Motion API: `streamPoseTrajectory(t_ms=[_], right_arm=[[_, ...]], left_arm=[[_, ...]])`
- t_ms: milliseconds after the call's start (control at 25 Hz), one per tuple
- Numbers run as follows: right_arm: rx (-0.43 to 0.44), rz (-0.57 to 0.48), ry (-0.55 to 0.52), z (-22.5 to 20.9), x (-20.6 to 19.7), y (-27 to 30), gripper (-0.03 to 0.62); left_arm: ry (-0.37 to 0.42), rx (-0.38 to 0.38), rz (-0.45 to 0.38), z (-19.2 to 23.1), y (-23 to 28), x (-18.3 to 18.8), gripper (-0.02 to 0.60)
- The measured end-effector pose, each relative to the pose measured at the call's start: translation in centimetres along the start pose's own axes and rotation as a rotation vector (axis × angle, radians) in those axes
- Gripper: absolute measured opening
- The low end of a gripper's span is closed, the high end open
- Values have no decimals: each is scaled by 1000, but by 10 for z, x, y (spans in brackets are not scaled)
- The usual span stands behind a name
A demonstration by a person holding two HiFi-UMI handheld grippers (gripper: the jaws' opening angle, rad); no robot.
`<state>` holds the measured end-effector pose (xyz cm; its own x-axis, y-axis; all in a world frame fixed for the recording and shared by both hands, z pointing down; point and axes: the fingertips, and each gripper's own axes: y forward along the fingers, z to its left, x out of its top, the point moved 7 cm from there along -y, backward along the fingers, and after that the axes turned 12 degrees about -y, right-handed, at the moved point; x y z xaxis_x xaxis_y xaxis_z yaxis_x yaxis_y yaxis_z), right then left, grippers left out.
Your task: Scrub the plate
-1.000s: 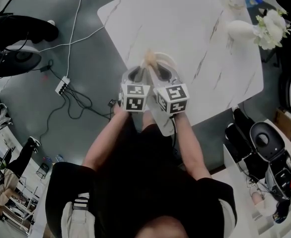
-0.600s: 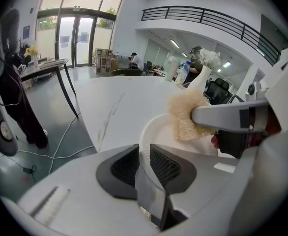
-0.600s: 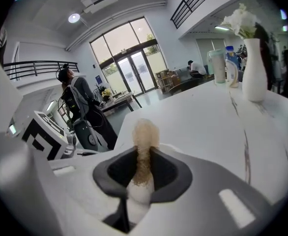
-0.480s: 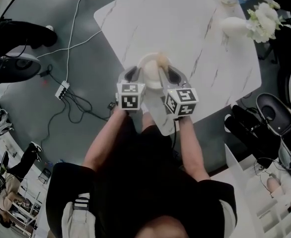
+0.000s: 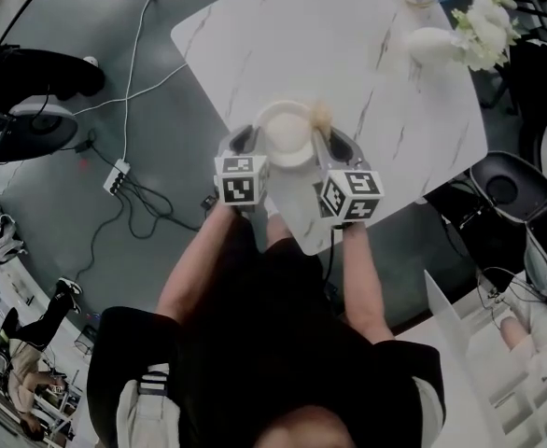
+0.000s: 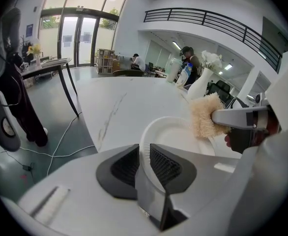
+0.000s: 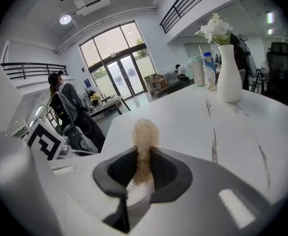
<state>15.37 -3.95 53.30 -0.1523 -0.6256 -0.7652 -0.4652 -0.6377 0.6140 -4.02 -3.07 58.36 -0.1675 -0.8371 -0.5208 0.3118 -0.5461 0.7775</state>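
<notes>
My left gripper is shut on the near rim of a white plate, held up over the marble table. In the head view the plate sits between the two grippers. My right gripper is shut on a tan fibrous scrubber that sticks out past its jaws. From the left gripper view the scrubber lies against the plate's far right rim. In the head view the scrubber shows at the plate's upper right edge, ahead of the right gripper.
A white vase with white flowers and a bottle stand at the table's far right corner. Cables and a power strip lie on the grey floor to the left. Chairs and equipment crowd the right side. People sit in the background.
The right gripper has moved to the right with the scrubber, from over the plate's middle to its right rim. The left gripper and plate have stayed in place.
</notes>
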Motion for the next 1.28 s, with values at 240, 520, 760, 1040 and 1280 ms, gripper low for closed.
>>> streamPoseTrajectory(t_ms=[240,520,760,1040,1280], right_arm=[[-4,3,-3,-2,0,0,67],[43,-62,-1,17,35,-10,67],[171,-16,16,48,42,-2,67],[224,49,17,72,28,13,67],[230,74,45,74,16,18,67]], left_arm=[[-7,-6,-1,0,1,-3,75],[6,5,-16,-2,-1,3,72],[0,2,-24,0,-3,1,72],[-4,-10,-31,1,-4,0,71],[3,-16,-42,2,-3,0,71]])
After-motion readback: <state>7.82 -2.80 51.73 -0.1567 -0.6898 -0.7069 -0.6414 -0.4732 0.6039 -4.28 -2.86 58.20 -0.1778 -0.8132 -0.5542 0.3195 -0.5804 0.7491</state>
